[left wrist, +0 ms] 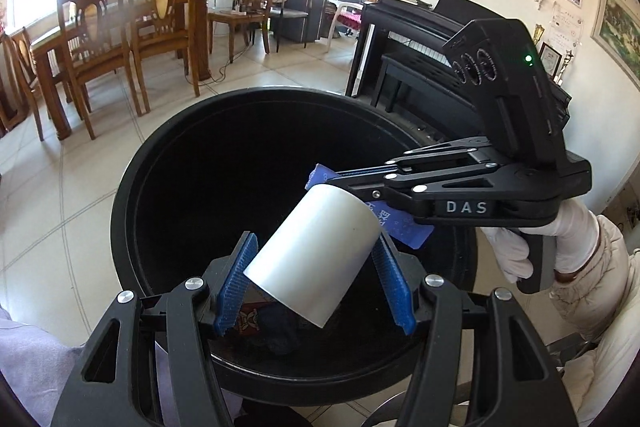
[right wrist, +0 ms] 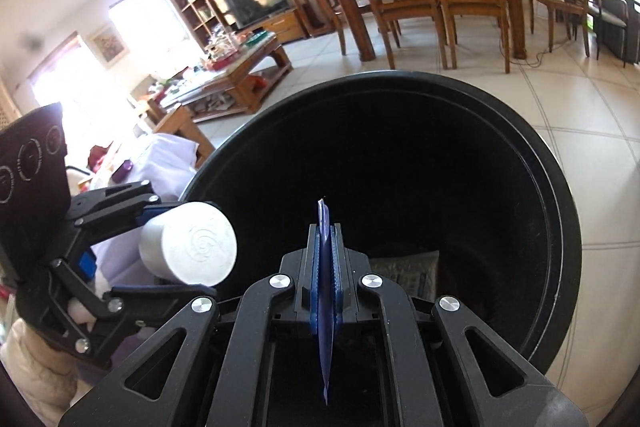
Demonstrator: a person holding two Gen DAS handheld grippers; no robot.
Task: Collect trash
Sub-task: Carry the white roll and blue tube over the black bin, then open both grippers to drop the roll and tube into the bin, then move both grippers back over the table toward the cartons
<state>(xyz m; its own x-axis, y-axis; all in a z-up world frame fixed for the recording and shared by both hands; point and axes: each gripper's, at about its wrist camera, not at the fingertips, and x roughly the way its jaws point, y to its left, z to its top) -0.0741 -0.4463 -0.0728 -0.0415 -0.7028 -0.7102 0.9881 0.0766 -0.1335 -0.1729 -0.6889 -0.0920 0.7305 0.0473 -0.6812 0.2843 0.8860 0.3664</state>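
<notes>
Left wrist view: a white, smooth paper cup (left wrist: 312,259) is being held tilted between the blue pads of the left gripper (left wrist: 314,267), above the round black plastic trash bin (left wrist: 132,163). The right gripper (left wrist: 320,183), w/ a gloved hand (left wrist: 540,243) behind, is also over the bin.

Right wrist view: a thin blue wrapper (right wrist: 325,267) is being pinched edge-on by the nearly closed right gripper (right wrist: 326,227), above the bin's (right wrist: 560,227) opening; cup (right wrist: 192,251) at left.

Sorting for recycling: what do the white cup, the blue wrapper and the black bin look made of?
White cup: probably paper or thin plastic, with a matte, smooth wall and an embossed base. Blue wrapper: a thin plastic or foil film, glossy, pinched flat and printed. Black bin: moulded plastic by its look, with a smooth, slightly shiny rolled rim.
</notes>
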